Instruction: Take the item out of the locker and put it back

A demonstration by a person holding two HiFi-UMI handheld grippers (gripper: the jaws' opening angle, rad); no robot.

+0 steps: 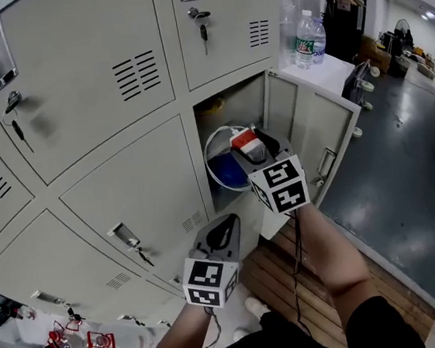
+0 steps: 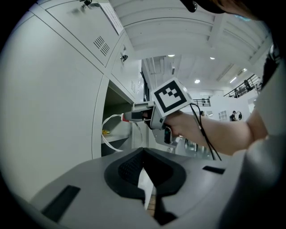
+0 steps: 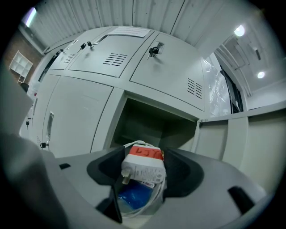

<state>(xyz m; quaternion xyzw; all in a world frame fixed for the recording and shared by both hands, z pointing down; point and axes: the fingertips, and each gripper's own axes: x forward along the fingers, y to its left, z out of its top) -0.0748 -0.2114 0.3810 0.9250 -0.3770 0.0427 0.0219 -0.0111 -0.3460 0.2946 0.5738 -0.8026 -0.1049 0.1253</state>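
In the head view my right tongs clamp a white charger at the mouth of the open locker compartment, while my left tongs are closed and empty; in the left gripper view something yellow lies inside; and the right gripper view shows the charger's red-taped top and coiled white cable.

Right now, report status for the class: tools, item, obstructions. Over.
Left tool shut, empty. Right tool shut on white charger at open locker compartment's mouth. Door open wide, nothing blocking.
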